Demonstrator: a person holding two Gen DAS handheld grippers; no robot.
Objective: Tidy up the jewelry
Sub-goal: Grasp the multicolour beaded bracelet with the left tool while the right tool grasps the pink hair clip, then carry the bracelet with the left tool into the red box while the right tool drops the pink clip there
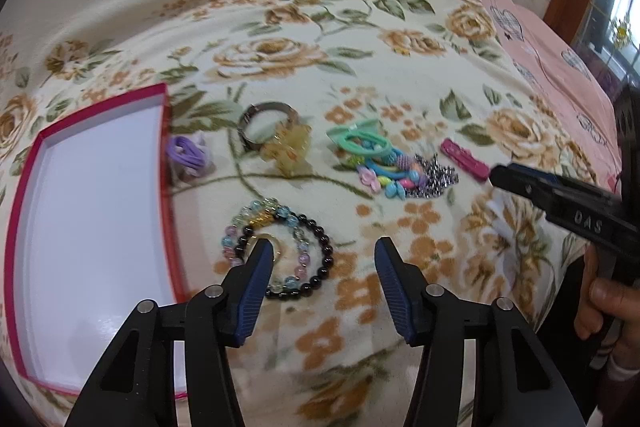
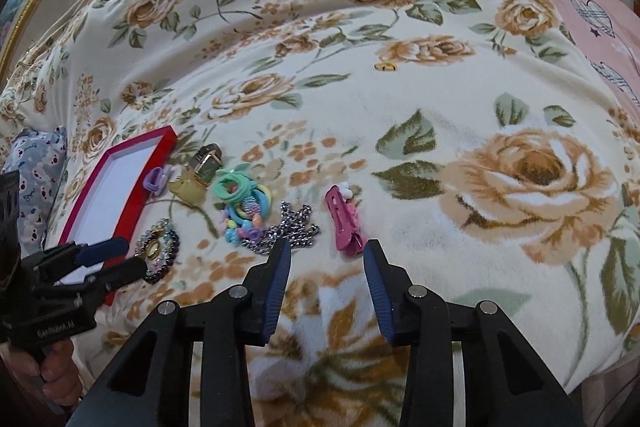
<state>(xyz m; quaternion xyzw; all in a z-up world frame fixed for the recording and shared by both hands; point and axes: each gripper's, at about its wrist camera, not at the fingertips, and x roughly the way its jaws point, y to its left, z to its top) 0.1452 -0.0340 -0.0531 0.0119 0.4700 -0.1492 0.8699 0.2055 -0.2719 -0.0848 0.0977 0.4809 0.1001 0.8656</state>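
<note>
Floral plush blanket (image 1: 280, 27) under everything. Red-rimmed white tray (image 1: 92, 227) at left; purple hair ties (image 1: 188, 155) touching its right wall. Watch (image 1: 260, 125) and yellow claw clip (image 1: 286, 151) just beside those. Further right, pastel hair ties and beads (image 1: 380, 163) heaped against a silver chain (image 1: 436, 175), then a pink hair clip (image 1: 464, 159). Beaded bracelets (image 1: 280, 251) near the tray. Left gripper (image 1: 324, 251) low over the blanket, jaws spread, one tip overlapping the bracelets. Right gripper (image 2: 326, 251) with jaws spread, gripping nothing, tips just short of chain and pink clip.
</note>
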